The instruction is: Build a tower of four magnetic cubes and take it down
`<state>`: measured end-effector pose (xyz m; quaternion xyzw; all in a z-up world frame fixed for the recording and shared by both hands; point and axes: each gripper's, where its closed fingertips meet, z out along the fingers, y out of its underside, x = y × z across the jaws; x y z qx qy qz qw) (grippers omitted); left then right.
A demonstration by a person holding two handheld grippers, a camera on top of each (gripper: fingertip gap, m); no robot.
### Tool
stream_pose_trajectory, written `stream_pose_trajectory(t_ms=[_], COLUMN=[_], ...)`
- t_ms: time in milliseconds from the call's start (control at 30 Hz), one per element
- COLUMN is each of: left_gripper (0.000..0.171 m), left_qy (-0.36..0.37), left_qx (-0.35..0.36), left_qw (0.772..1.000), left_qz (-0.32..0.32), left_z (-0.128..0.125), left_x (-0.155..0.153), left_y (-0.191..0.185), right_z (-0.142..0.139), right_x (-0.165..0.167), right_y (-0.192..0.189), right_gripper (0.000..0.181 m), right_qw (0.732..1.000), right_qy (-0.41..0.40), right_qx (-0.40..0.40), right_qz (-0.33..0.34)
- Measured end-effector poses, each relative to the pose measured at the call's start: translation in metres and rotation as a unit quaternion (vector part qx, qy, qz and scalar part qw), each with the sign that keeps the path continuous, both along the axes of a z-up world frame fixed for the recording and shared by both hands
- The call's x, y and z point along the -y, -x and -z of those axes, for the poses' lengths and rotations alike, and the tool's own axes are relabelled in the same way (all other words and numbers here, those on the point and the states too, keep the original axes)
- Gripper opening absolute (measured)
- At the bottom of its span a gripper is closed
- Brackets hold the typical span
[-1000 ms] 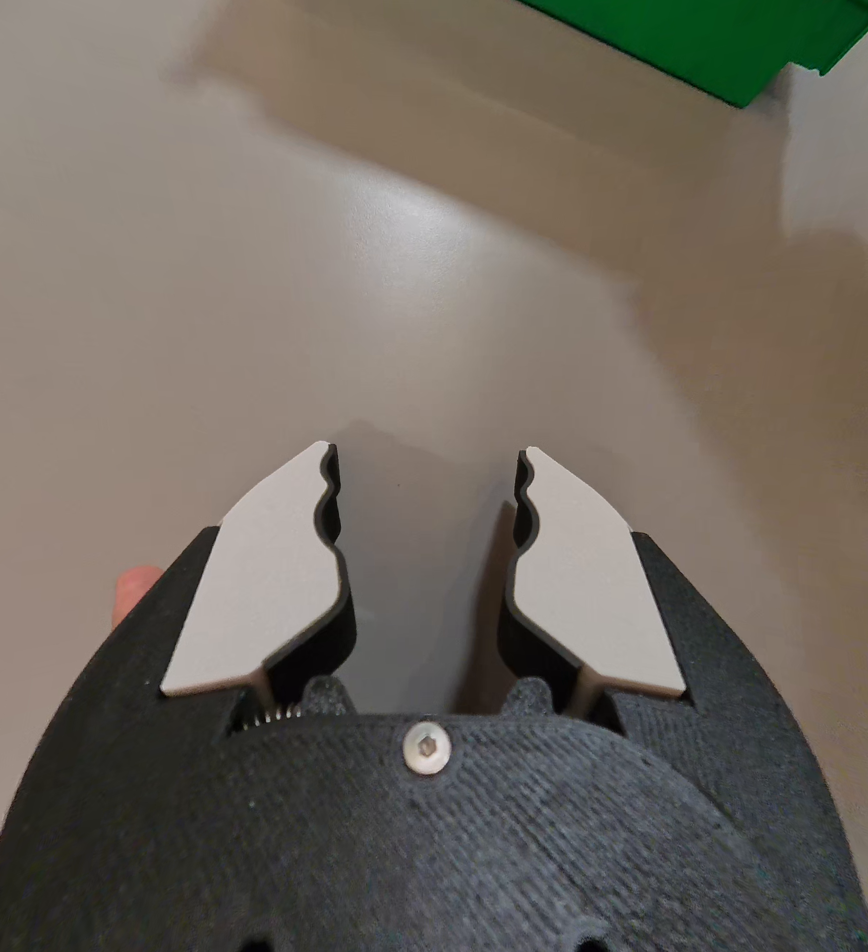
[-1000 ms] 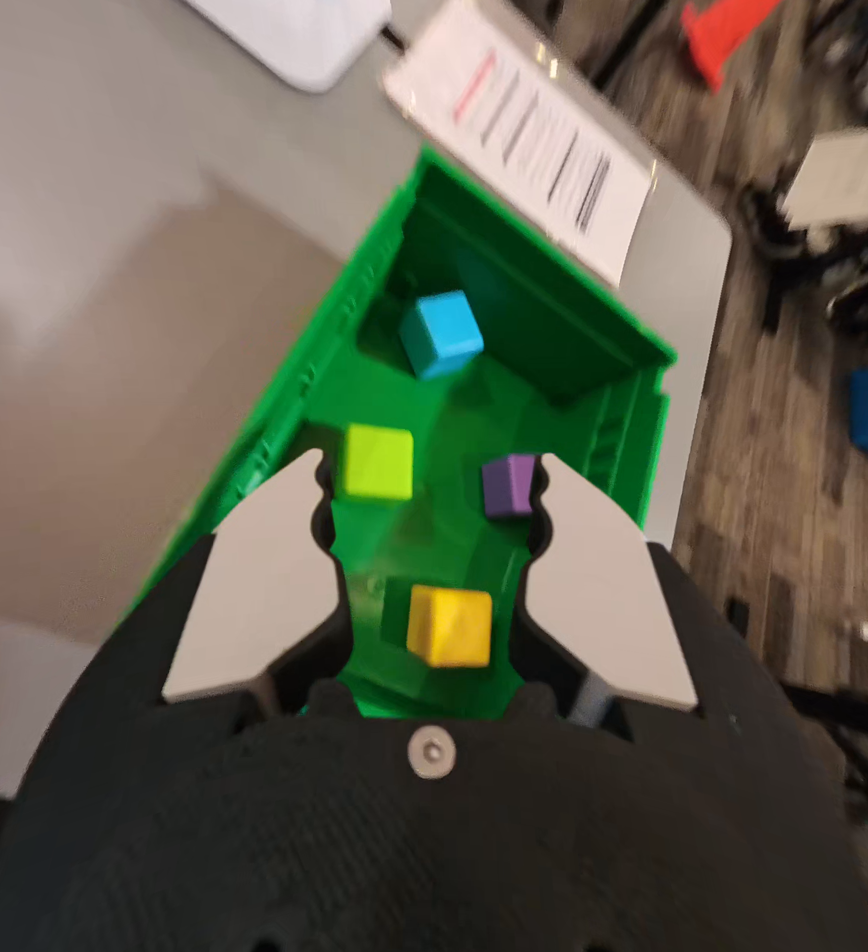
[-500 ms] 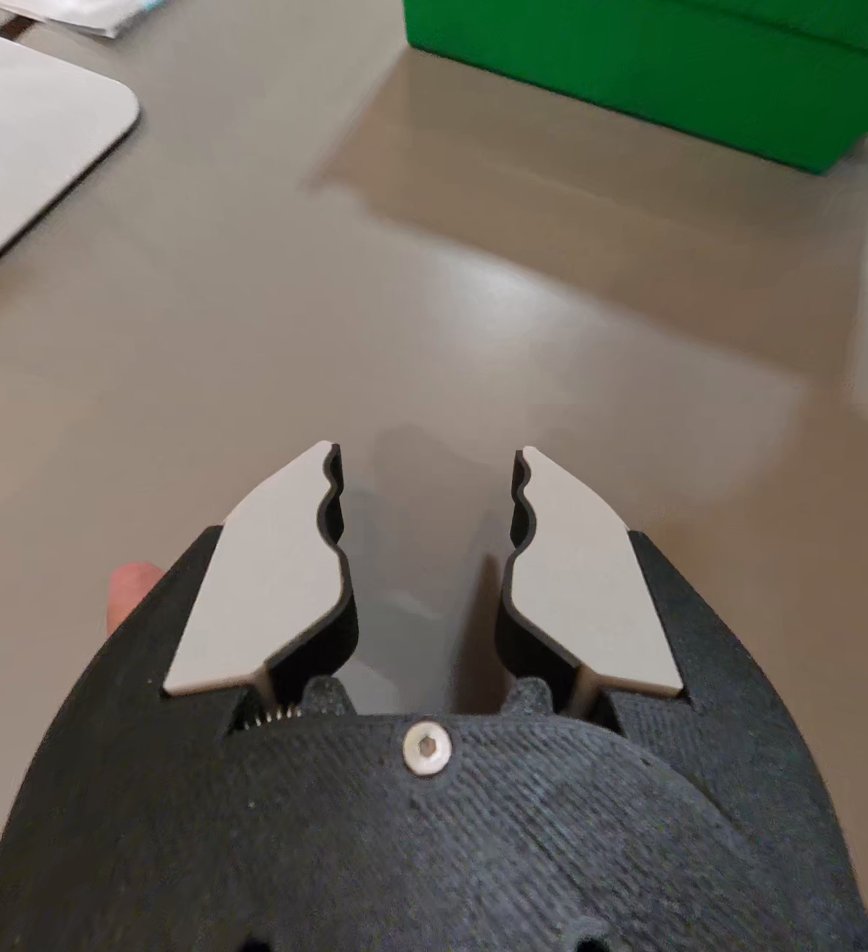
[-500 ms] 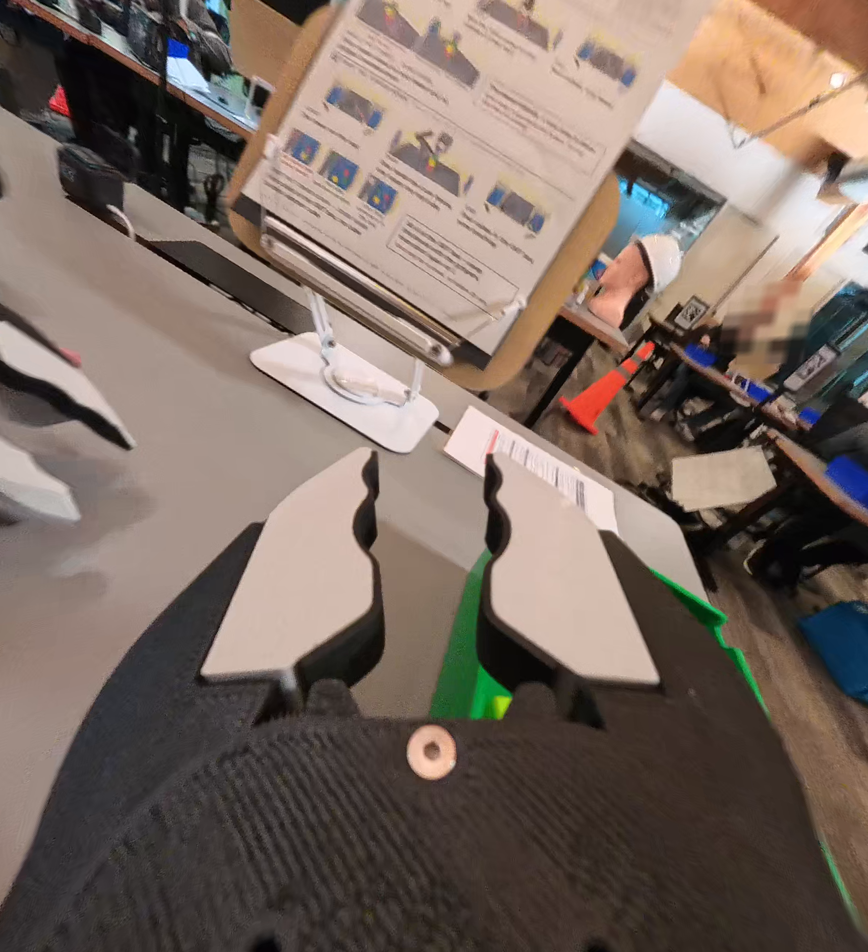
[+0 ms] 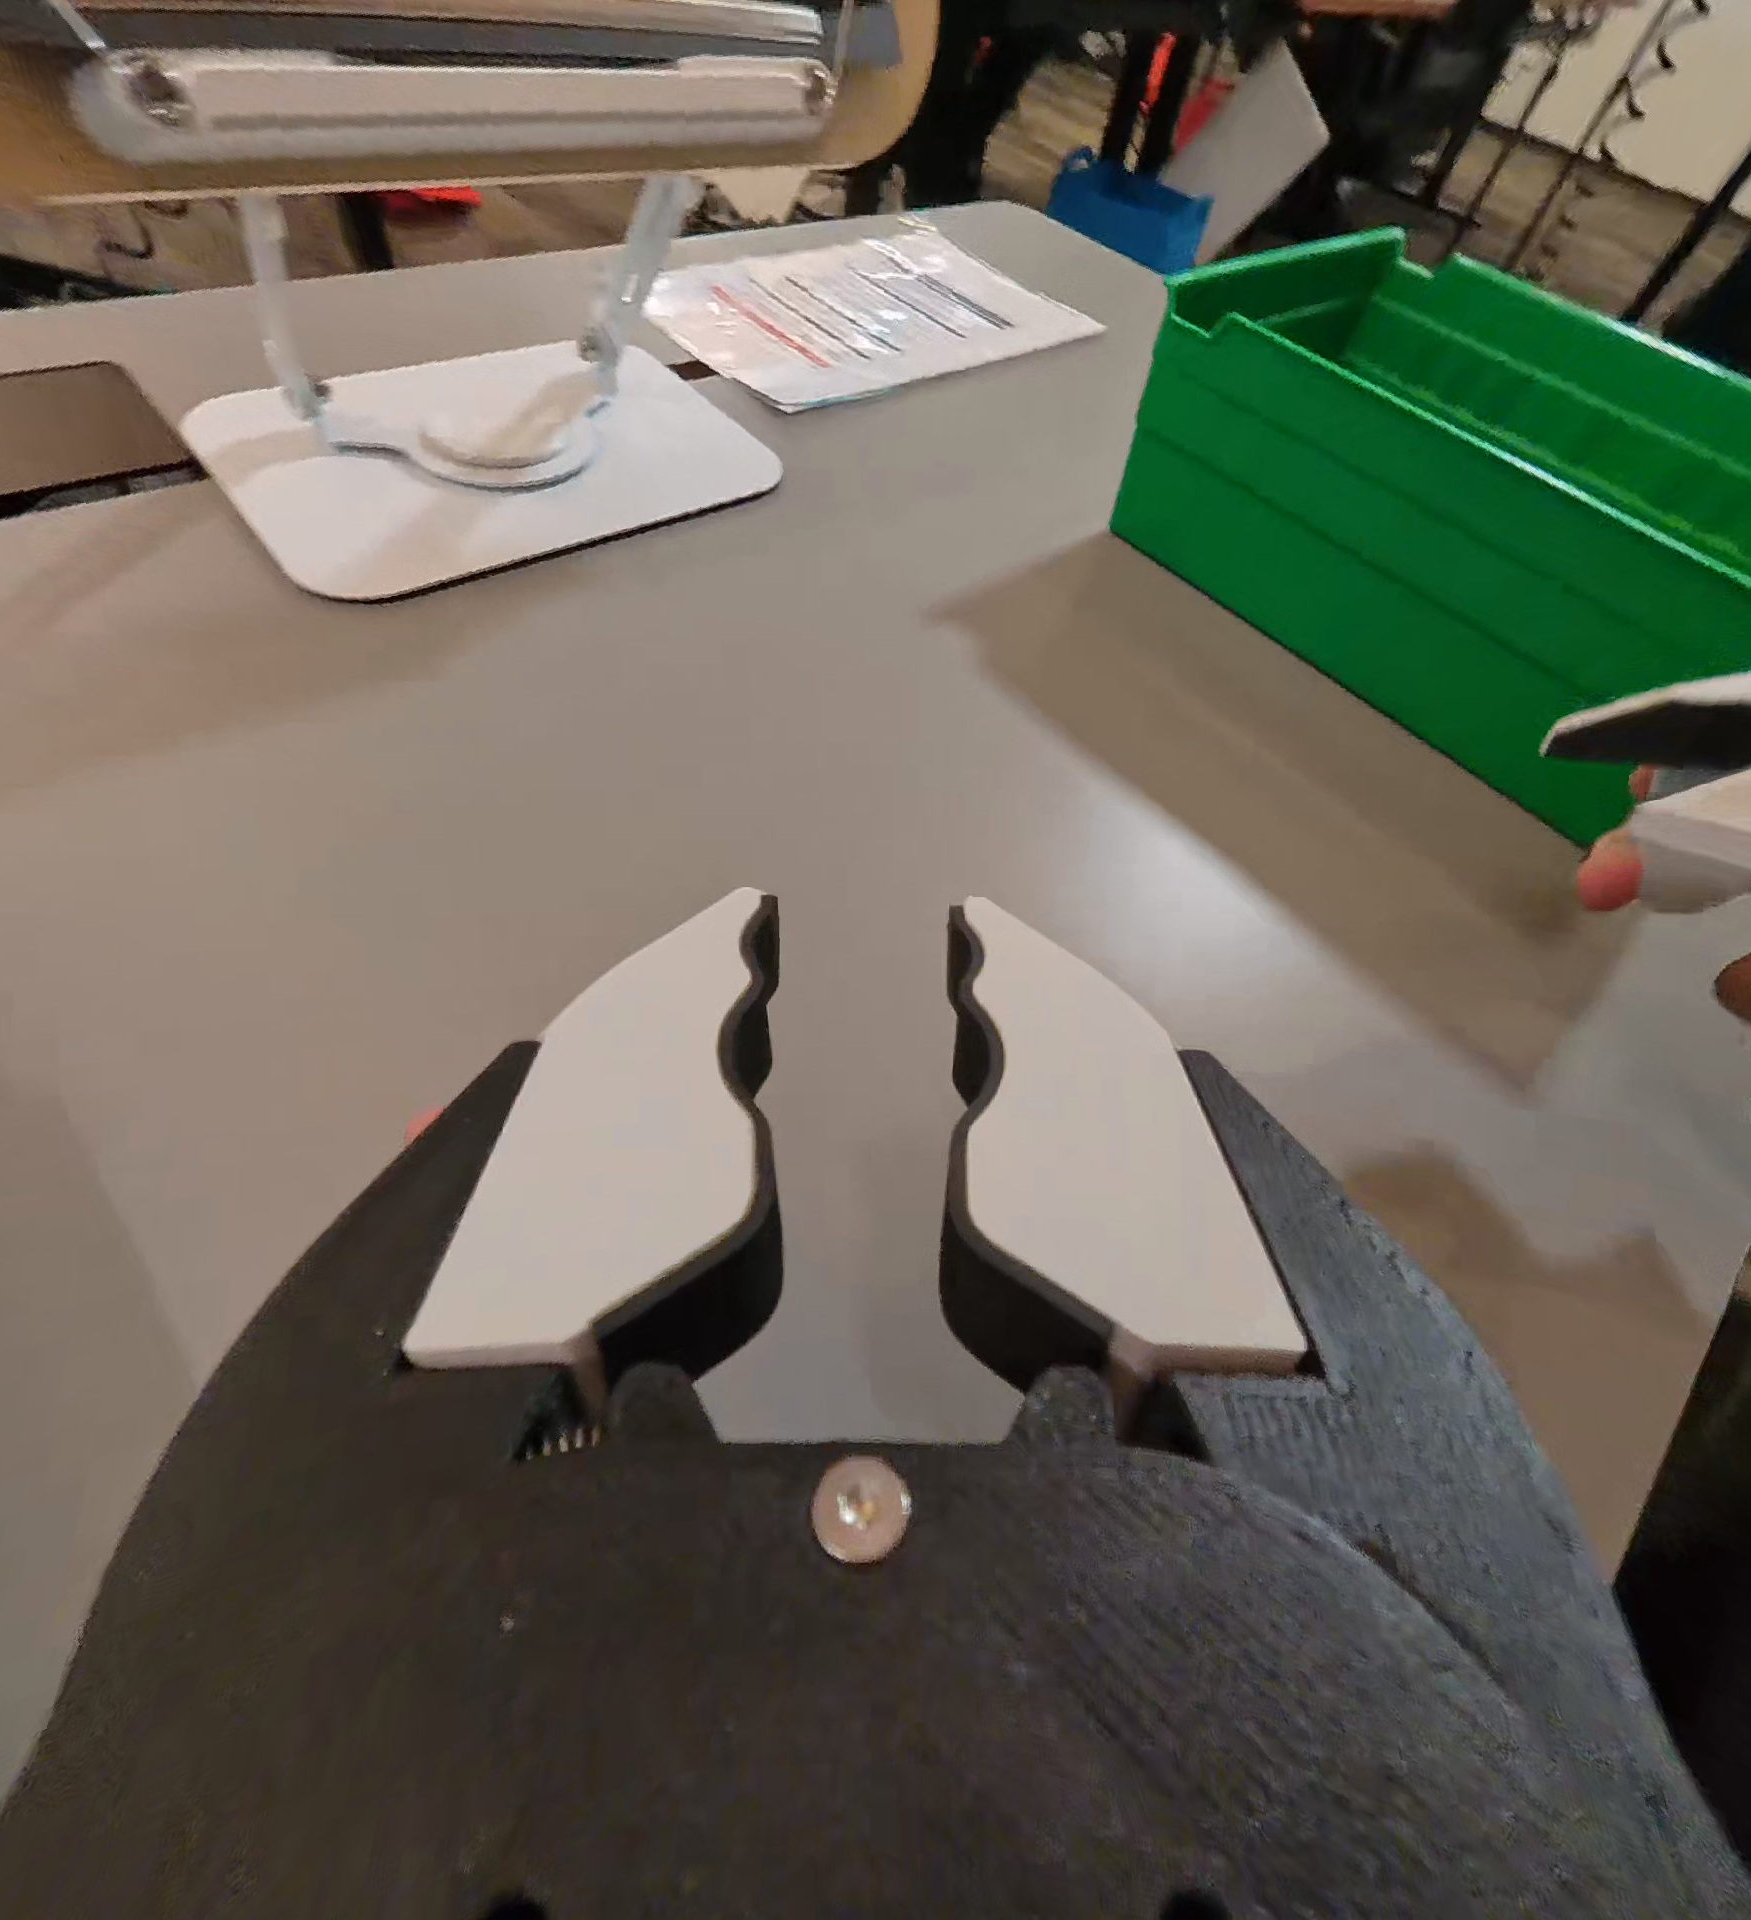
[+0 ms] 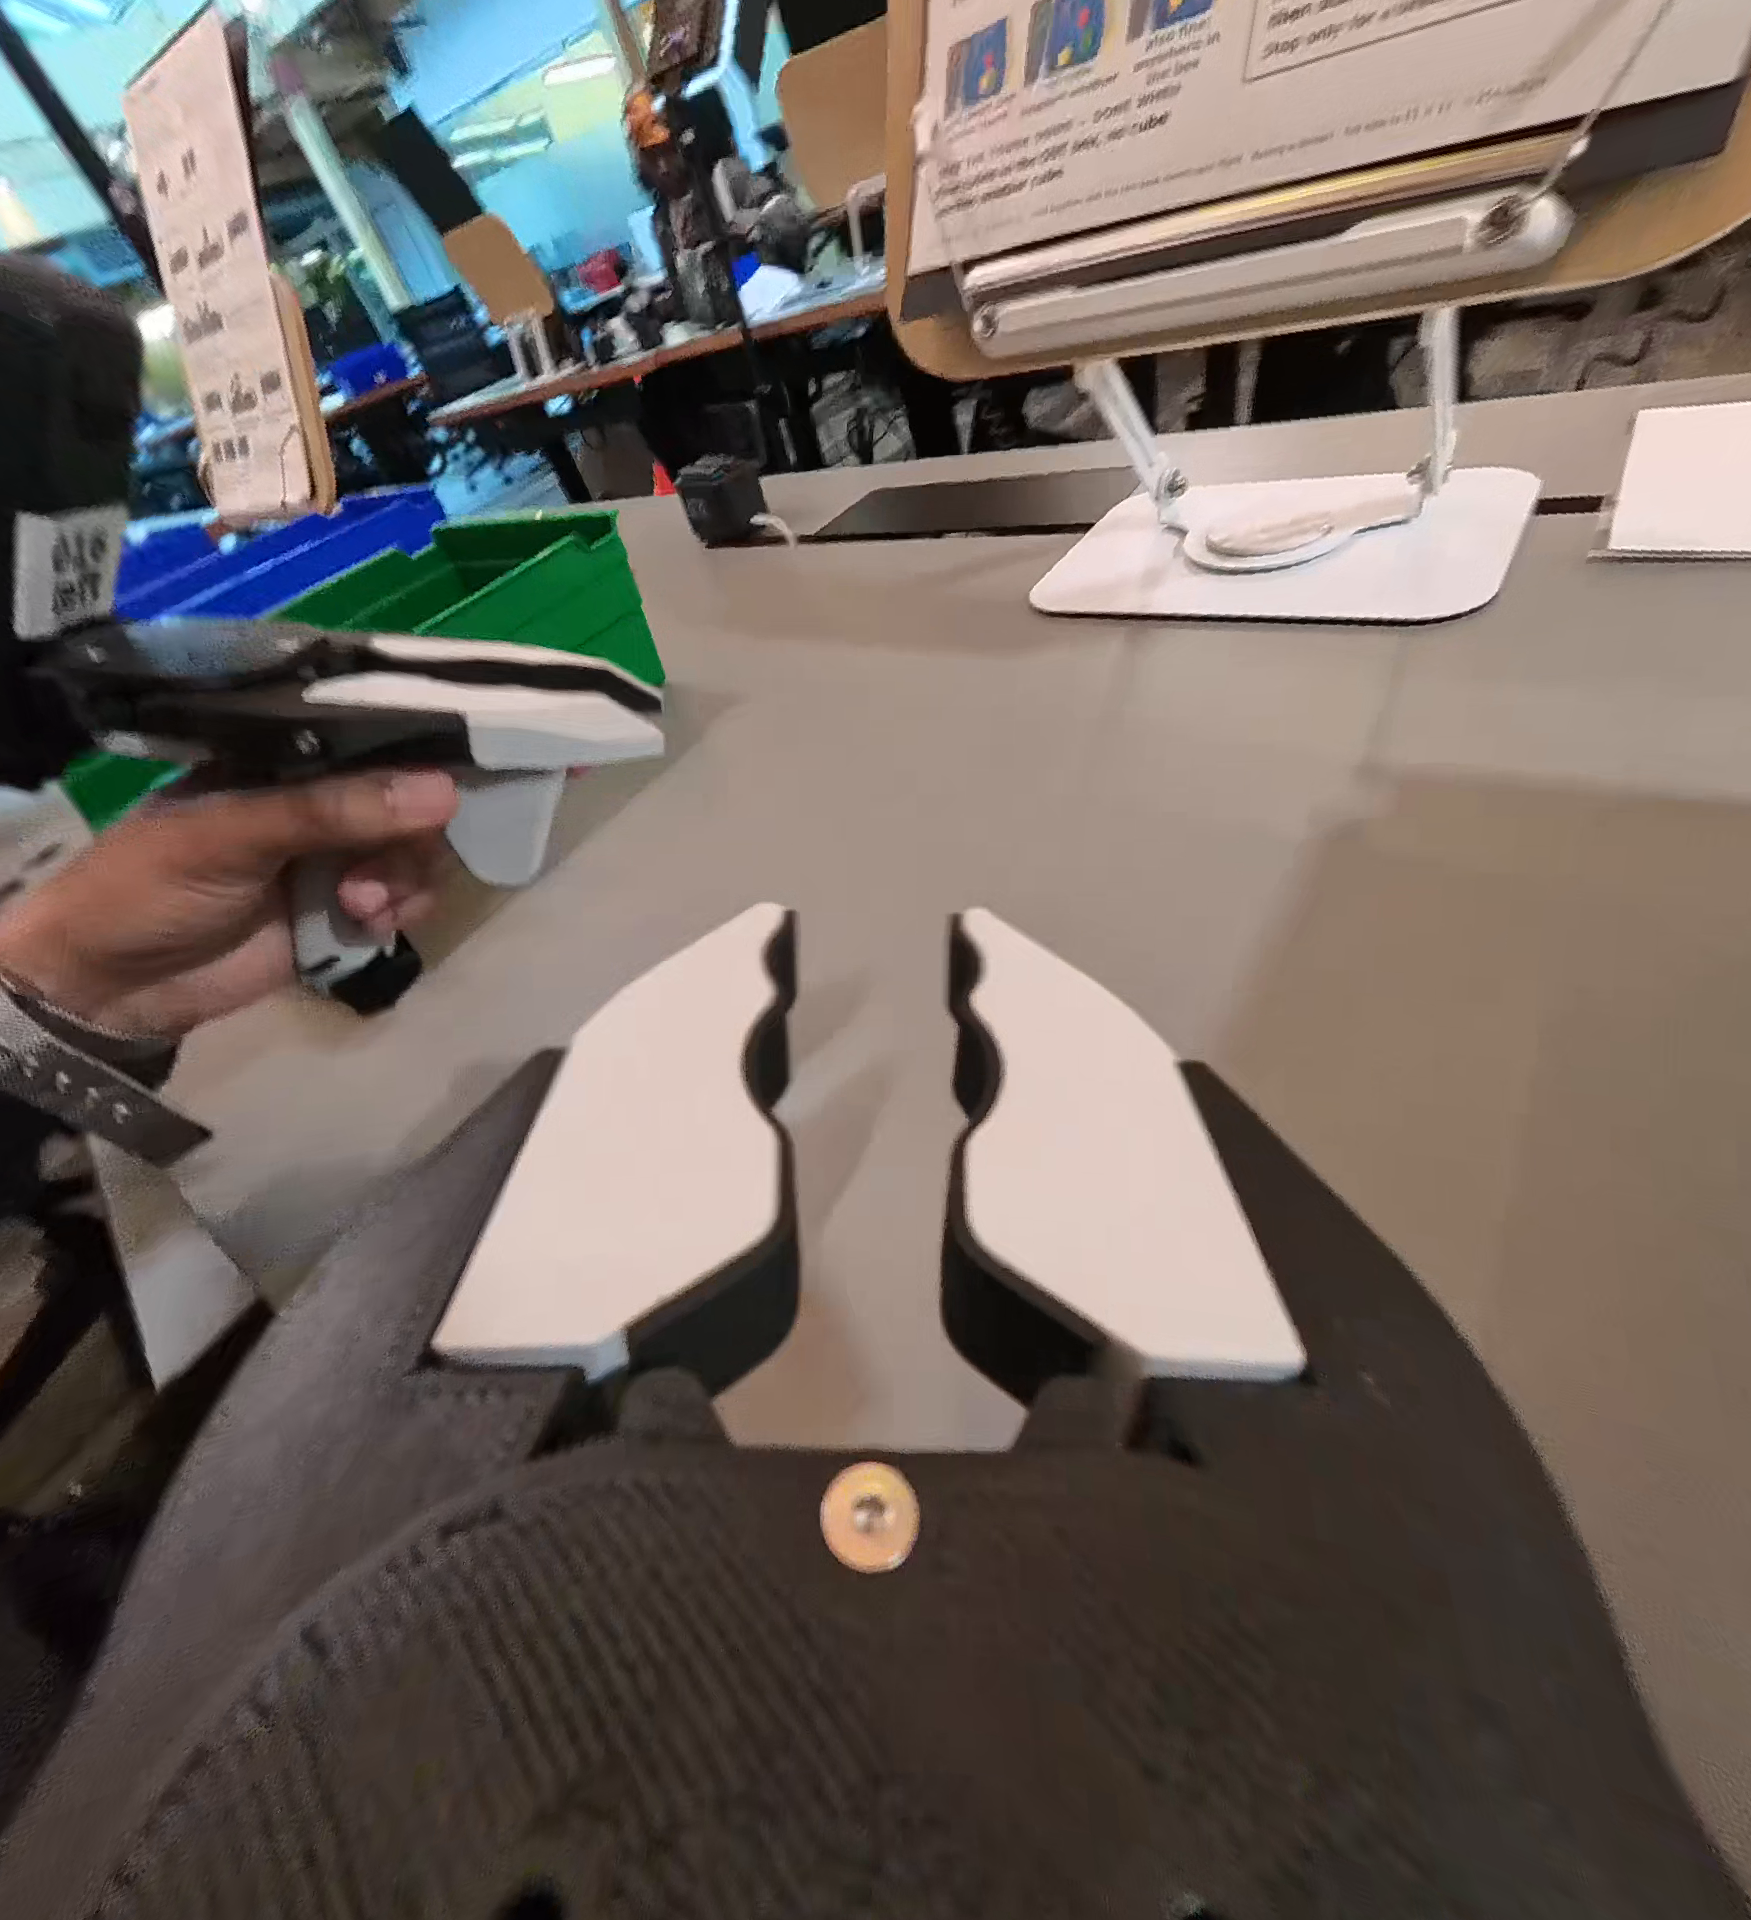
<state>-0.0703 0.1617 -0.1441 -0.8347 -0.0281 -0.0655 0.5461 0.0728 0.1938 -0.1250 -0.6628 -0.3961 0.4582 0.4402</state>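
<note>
While both hover above the grey table (image 5: 435, 790), left gripper (image 5: 862, 914) and right gripper (image 6: 871, 925) are spread, empty.
The green bin (image 5: 1473, 499) is cut off; its inside is hidden.

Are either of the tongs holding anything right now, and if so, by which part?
Nothing is held. The left tongs and right tongs both hang open and empty above the grey table.
</note>
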Motion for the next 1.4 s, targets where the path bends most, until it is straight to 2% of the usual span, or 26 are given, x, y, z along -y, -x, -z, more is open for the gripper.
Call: stream_pose_trajectory(t_ms=[67, 100, 200, 300, 367, 433, 567, 633, 700, 767, 900, 967, 1100, 1233, 1367, 1400], left_gripper=[0.022, 0.0, 0.0, 0.0, 0.0, 0.0, 0.0, 0.004, 0.01, 0.018, 0.048, 0.058, 0.061, 0.061, 0.061, 0.063], left_qy=[-0.009, -0.027, -0.085, -0.09, -0.094, -0.082, -0.044, -0.011, 0.01, 0.011, 0.0, -0.003, 0.007, 0.017, 0.021, 0.022], left_qx=[0.017, 0.03, 0.053, 0.032, 0.021, 0.014, -0.006, -0.016, -0.014, -0.003, 0.026, 0.035, 0.035, 0.03, 0.023, 0.021], left_qw=[1.0, 0.999, 0.995, 0.995, 0.995, 0.996, 0.999, 1.0, 1.0, 1.0, 0.999, 0.999, 0.999, 0.999, 0.999, 0.999], left_qz=[-0.012, -0.005, -0.011, -0.027, -0.039, -0.035, -0.01, -0.003, 0.002, 0.009, 0.023, 0.027, 0.028, 0.03, 0.032, 0.03], left_z=[-0.004, -0.011, -0.04, -0.044, -0.04, -0.032, -0.009, 0.009, 0.019, 0.02, 0.016, 0.015, 0.019, 0.023, 0.025, 0.025], left_x=[0.009, 0.012, 0.023, 0.036, 0.043, 0.047, 0.041, 0.034, 0.029, 0.024, 0.022, 0.023, 0.022, 0.023, 0.023, 0.023], left_y=[0.001, -0.003, -0.006, -0.006, -0.007, -0.012, -0.02, -0.02, -0.02, -0.022, -0.028, -0.031, -0.032, -0.034, -0.036, -0.036], right_z=[0.009, 0.011, 0.011, 0.01, 0.014, 0.02, 0.024, 0.029, 0.034, 0.036, 0.036, 0.034, 0.032, 0.036, 0.046, 0.05], right_x=[0.003, 0.003, 0.001, -0.008, -0.01, -0.01, 0.004, 0.013, 0.02, 0.019, 0.01, 0.008, 0.009, 0.022, 0.032, 0.034], right_y=[0.003, 0.004, 0.006, 0.004, 0.003, 0.002, 0.007, 0.013, 0.018, 0.021, 0.019, 0.017, 0.015, 0.019, 0.02, 0.02], right_gripper=[0.001, 0.0, 0.0, 0.0, 0.0, 0.0, 0.0, 0.0, 0.0, 0.0, 0.0, 0.002, 0.009, 0.0, 0.001, 0.006], right_qw=[1.0, 0.999, 0.996, 0.993, 0.998, 0.999, 0.985, 0.98, 0.985, 0.989, 0.994, 0.995, 0.994, 0.99, 0.984, 0.983], right_qy=[-0.002, 0.006, 0.069, 0.108, 0.061, -0.027, -0.15, -0.17, -0.135, -0.096, -0.032, -0.017, -0.025, -0.027, -0.018, -0.013], right_qx=[0.008, 0.004, -0.02, -0.041, -0.014, 0.034, 0.083, 0.093, 0.087, 0.079, 0.062, 0.052, 0.05, 0.062, 0.085, 0.093], right_qz=[-0.028, -0.039, -0.056, -0.038, -0.031, -0.017, -0.029, -0.044, -0.066, -0.075, -0.083, -0.085, -0.091, -0.125, -0.154, -0.158])
